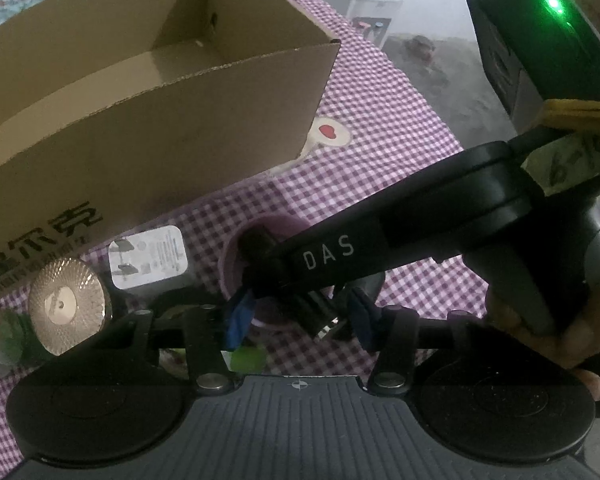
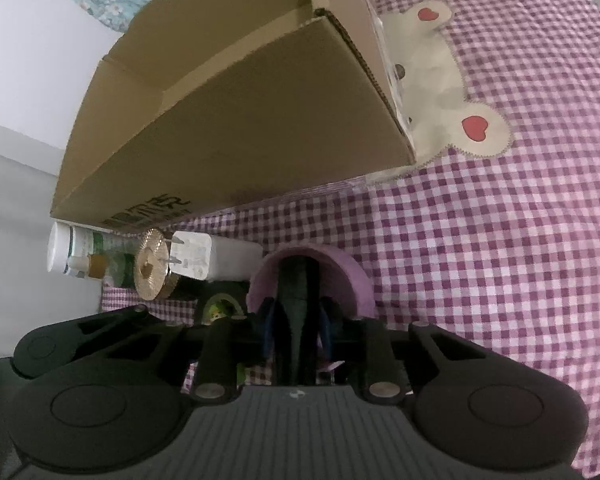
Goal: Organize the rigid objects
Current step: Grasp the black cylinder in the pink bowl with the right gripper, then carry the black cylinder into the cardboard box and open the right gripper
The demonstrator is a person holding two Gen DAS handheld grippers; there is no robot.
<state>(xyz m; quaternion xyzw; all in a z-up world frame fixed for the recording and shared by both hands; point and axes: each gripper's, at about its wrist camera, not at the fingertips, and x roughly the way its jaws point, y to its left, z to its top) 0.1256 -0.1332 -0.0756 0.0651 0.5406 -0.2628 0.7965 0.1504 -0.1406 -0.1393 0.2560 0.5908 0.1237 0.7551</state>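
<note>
An open cardboard box (image 1: 148, 92) stands on the purple checked cloth; it also shows in the right wrist view (image 2: 236, 120). In front of it lie a white charger (image 1: 148, 258), a gold-lidded jar (image 1: 69, 305) and a purple cup (image 1: 268, 232). My left gripper (image 1: 300, 318) is open just behind the cup. My right gripper (image 2: 296, 324) is shut on a dark object (image 2: 298, 312) at the purple cup (image 2: 348, 276); its body crosses the left wrist view (image 1: 380, 240). The charger (image 2: 216, 258) and jar (image 2: 152, 270) lie left of the cup.
A white bottle with green label (image 2: 72, 252) and small bottles lie at the table's left edge. A bear patch with red hearts (image 2: 460, 120) is sewn on the cloth right of the box. The floor and white furniture (image 1: 368, 4) lie beyond the table's far edge.
</note>
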